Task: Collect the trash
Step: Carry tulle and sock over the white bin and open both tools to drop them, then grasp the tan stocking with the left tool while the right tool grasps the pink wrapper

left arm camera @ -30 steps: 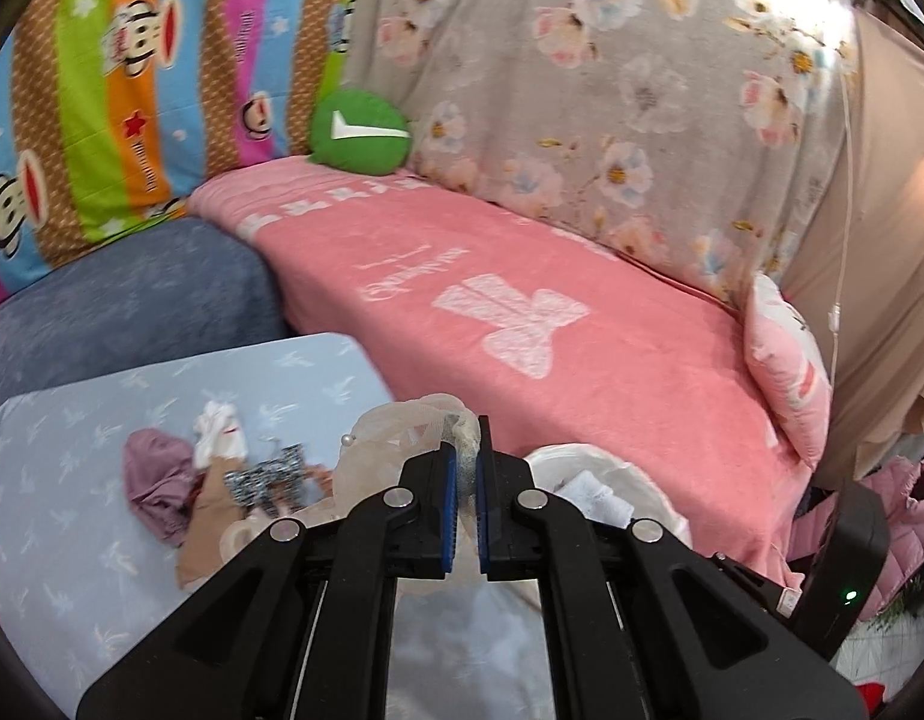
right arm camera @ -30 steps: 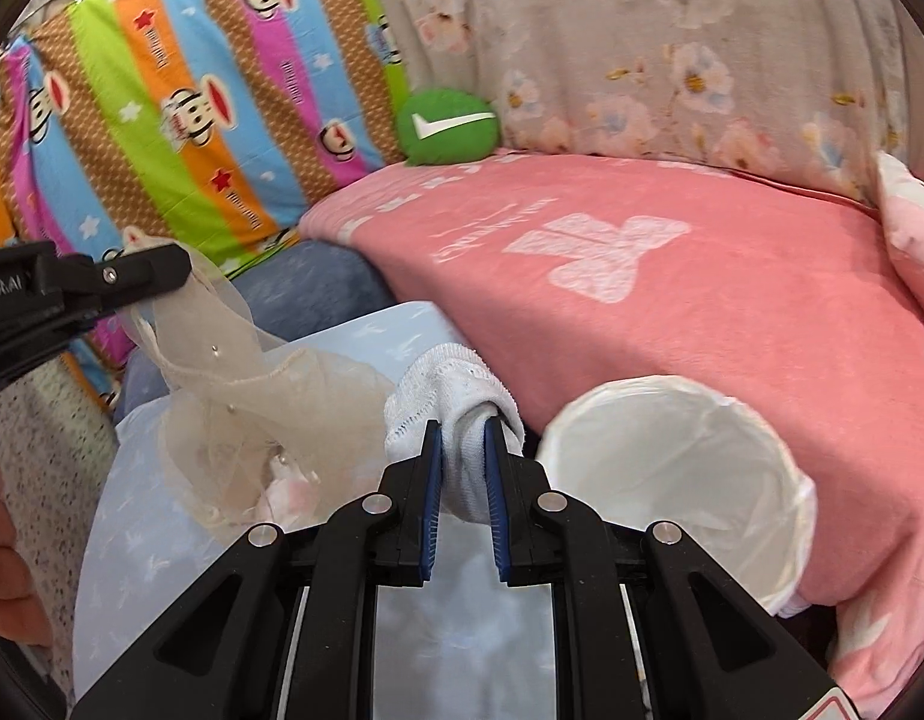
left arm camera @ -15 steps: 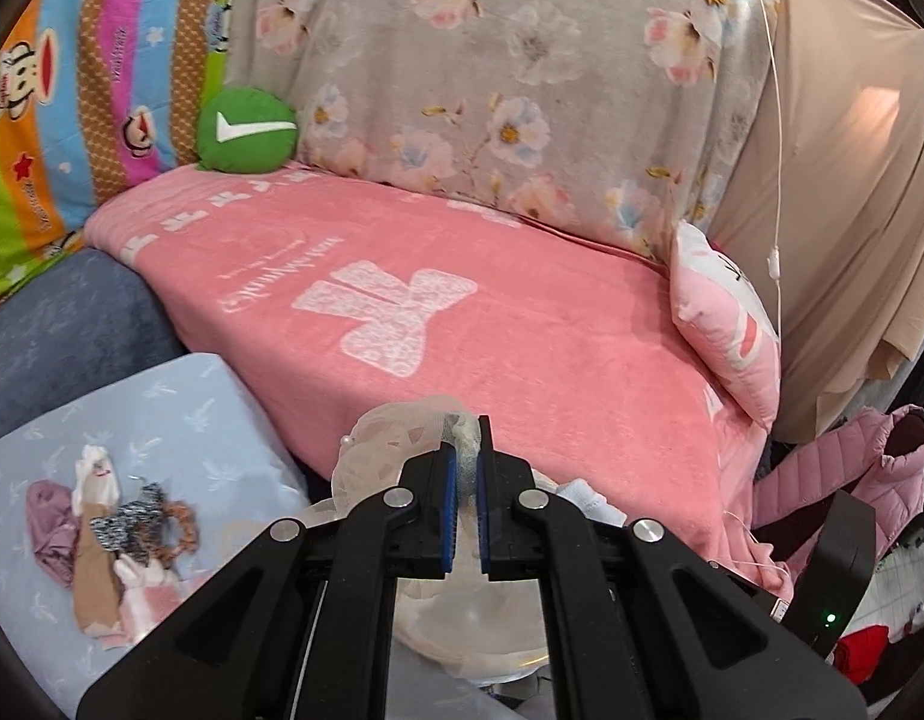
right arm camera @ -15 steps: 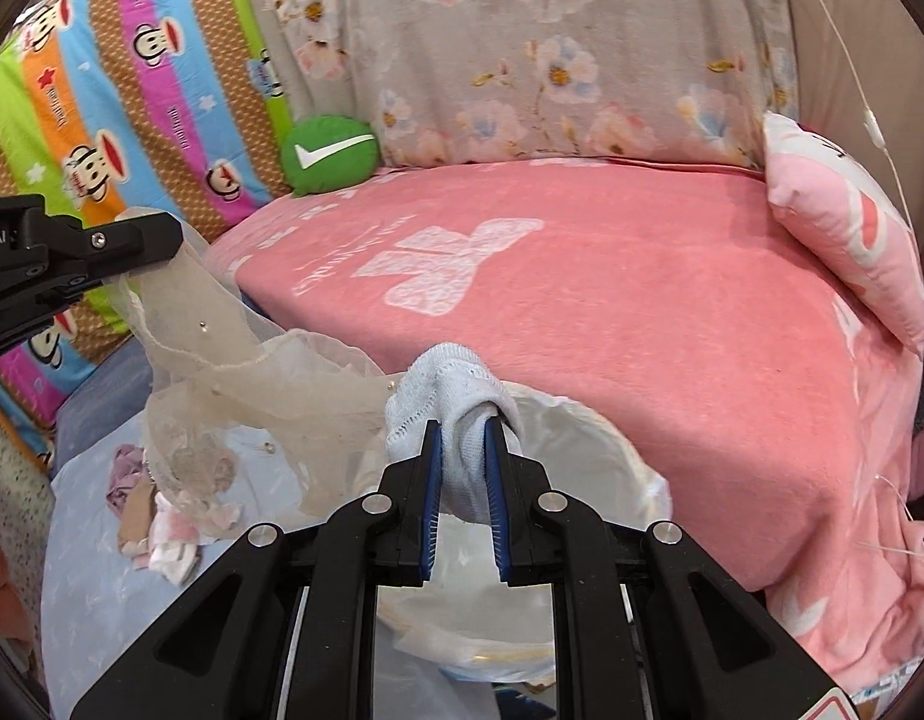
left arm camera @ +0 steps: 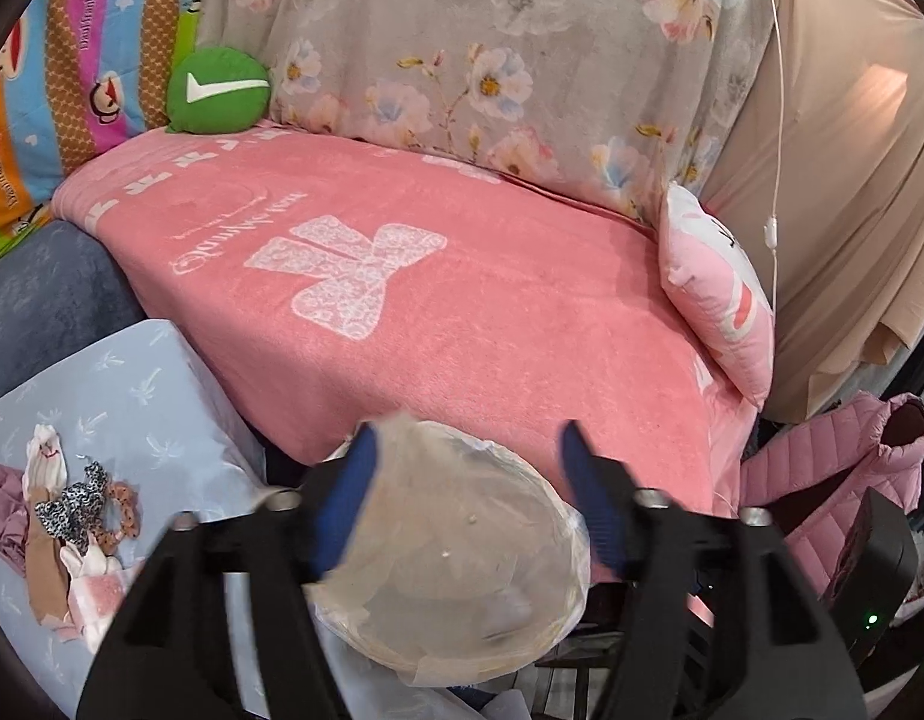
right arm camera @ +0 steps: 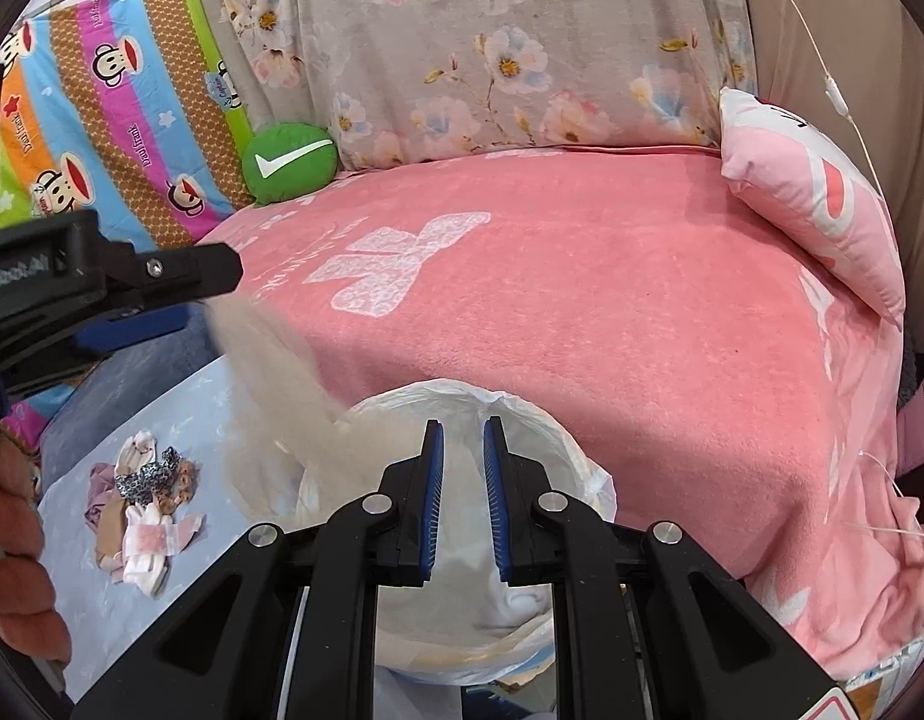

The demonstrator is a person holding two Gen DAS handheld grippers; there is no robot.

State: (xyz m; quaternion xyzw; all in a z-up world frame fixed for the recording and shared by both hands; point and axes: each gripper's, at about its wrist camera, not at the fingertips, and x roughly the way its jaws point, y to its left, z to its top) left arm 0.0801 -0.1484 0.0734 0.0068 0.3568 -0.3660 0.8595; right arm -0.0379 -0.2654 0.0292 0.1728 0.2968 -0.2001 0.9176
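Gauze [right arm camera: 270,372] stretches lengthwise, slanting down-right into the bin [right arm camera: 582,456].

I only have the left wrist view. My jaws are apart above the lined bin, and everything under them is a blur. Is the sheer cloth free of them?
Observer: Yes. In the right wrist view the left gripper has its jaws just opened. The sheer cloth is a blurred streak from its fingertips down to the bin rim, with no pad pressing it.
Operator: What is the right gripper holding?
Observer: Nothing that I can see. The right gripper is over the bin with its jaws narrowly apart and bare.
Operator: Anything else in the bin?
Observer: A white bundle, possibly a sock, lies inside.
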